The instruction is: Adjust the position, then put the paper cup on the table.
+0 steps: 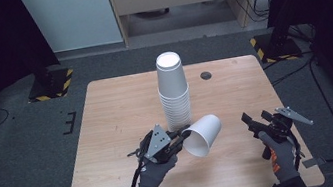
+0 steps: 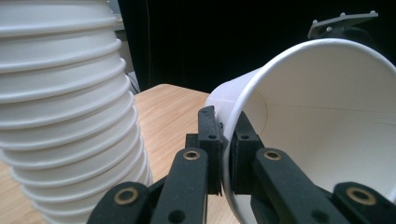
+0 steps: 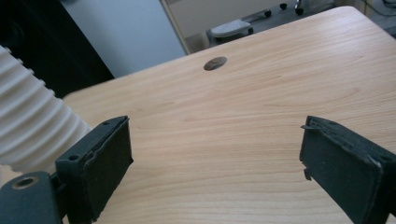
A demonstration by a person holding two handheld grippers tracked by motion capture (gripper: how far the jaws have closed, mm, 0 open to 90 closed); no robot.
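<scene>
At the near edge of the light wooden table (image 1: 110,133), two gloved hands come in from below, each holding a black two-jaw gripper. The left gripper (image 1: 180,136) sits left of centre, near the front edge; its jaws are pinched together on the rim of a single white paper cup (image 1: 203,134), one jaw outside the wall and one inside, as the left gripper view shows (image 2: 322,135). That cup lies tilted on its side with its open mouth toward the person, just in front of the foot of a tall stack of white paper cups (image 1: 174,92) standing upside down at the table's middle; whether cup and stack touch cannot be told. The right gripper (image 1: 255,122) is held near the table's right front corner, well apart from the cup, its jaws spread wide with nothing between them; bare wood shows through the gap in the right gripper view (image 3: 215,154).

Open tabletop lies left of the stack and to its right. Farther back a small dark round grommet (image 1: 206,75) sits near the far edge.
</scene>
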